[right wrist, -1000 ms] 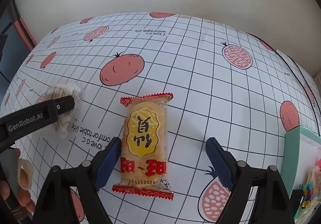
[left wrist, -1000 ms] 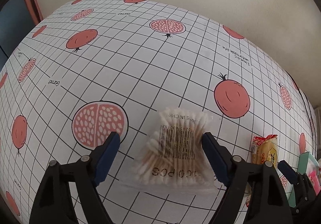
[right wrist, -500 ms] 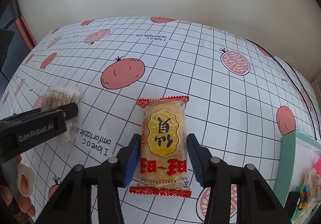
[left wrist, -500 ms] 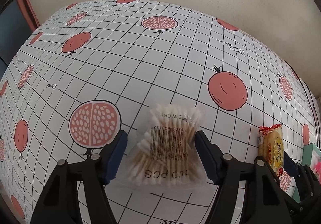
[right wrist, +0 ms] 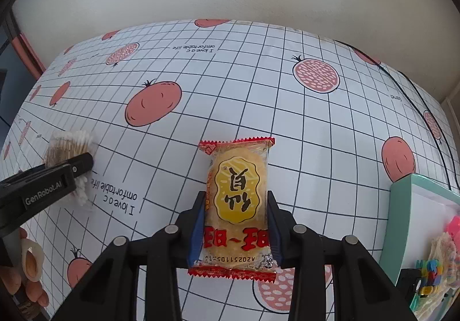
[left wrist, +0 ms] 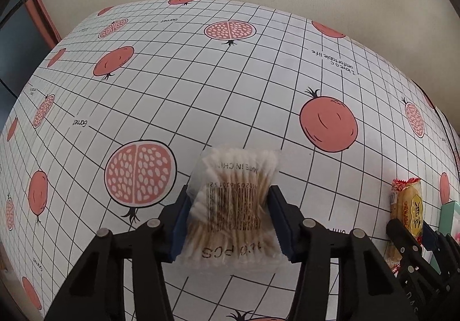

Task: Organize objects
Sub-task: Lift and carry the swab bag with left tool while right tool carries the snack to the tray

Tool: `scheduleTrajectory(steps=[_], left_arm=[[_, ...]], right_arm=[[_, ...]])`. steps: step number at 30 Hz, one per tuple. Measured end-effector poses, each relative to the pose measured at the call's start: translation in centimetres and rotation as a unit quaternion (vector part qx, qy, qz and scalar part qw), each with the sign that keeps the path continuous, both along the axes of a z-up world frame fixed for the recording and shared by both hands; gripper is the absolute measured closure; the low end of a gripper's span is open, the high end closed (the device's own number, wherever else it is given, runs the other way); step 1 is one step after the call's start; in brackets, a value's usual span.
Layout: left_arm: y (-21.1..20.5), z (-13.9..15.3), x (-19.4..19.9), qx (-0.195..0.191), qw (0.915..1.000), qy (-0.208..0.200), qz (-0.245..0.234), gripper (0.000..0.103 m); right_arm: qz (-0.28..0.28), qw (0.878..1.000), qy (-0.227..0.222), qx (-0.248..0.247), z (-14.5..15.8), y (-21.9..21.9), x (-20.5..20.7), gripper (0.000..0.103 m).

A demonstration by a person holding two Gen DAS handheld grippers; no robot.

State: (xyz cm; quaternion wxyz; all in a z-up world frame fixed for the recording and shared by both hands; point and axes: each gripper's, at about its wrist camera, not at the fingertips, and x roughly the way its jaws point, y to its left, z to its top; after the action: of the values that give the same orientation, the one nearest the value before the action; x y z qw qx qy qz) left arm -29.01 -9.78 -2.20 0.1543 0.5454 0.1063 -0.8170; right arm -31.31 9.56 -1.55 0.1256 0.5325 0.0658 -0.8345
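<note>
Blue-padded left gripper (left wrist: 228,220): fingers closing, pinching a clear cotton swab packet (left wrist: 234,206) on the tabletop (left wrist: 201,96).
Right gripper (right wrist: 235,224): fingers closing, pressing both edges of a rice cracker packet (right wrist: 238,206).
Green tray (right wrist: 398,214): at the right, holding small colourful items.

Lighting's pretty even and soft in both views, daylight-ish, no harsh glare anywhere. The table (left wrist: 178,96) cloth grid bulges hard from the fisheye, and the corners go black with vignetting. Shadows are faint. Centre stays sharp, printed text readable; stuff at the far right edge in the right wrist view gets smeary.
</note>
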Motion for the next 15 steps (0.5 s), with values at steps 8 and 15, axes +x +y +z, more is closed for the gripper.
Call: scheduleTrajectory(steps=[8,15], left_arm=[[-0.4,0.5,0.1,0.026,0.9996,0.006,0.013,0.06],[-0.4,1.2,0.2,0.048,0.9986,0.012,0.02,0.064]], right_arm=[[-0.006,1.0,-0.016,-0.015,0.3,1.2,-0.3,0.063],[-0.006,0.999,-0.015,-0.028,1.7,2.0,-0.3,0.064]])
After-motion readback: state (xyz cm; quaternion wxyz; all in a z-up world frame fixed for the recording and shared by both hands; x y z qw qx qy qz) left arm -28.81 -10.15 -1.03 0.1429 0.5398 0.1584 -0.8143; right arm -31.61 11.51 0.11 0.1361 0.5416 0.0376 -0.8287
